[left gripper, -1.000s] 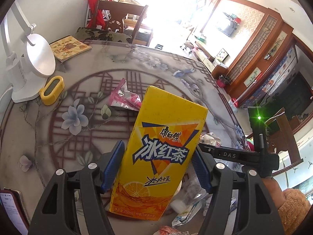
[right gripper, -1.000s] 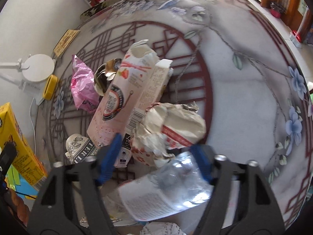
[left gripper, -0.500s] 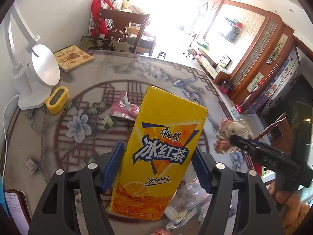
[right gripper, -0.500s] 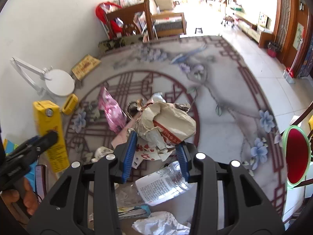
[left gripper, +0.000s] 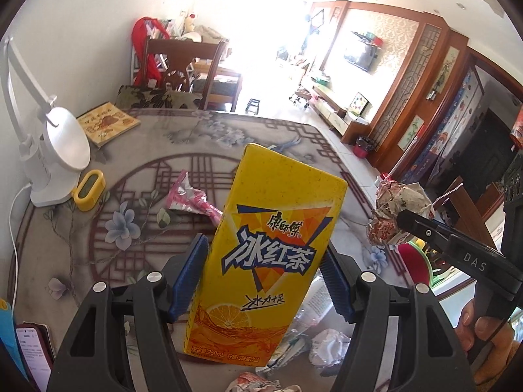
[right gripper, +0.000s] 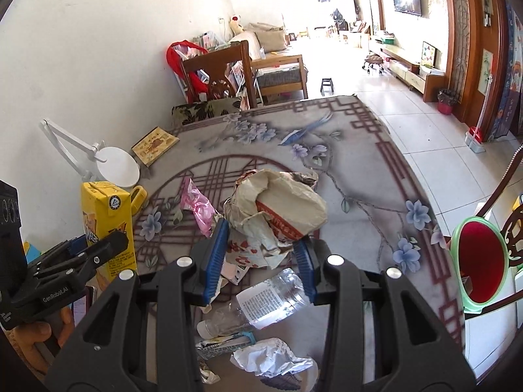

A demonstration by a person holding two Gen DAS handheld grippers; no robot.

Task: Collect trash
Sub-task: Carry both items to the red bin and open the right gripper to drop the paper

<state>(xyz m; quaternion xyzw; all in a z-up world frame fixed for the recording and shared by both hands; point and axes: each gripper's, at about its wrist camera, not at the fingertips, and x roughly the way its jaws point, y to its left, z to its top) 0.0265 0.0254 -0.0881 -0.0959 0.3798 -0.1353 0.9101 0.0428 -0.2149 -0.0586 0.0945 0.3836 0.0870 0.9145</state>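
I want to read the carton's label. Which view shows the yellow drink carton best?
The left wrist view: the yellow carton faces the camera, print legible. The right wrist view shows only its top and side.

Both tools are black plastic with a forked frame ending in two fingers. The left gripper (left gripper: 264, 281) carries ribbed blue pads (left gripper: 189, 277) on the inner faces and round silver screws on the knuckles. The right gripper (right gripper: 261, 258) has the same blue pads (right gripper: 214, 258) and silver screw heads. Seen from the side, the right one bears white "DAS" lettering, the left one "GenRobot.AI". A black box with small round sockets sits atop each. A fuzzy tan cuff (left gripper: 503, 359) shows at the right hand.
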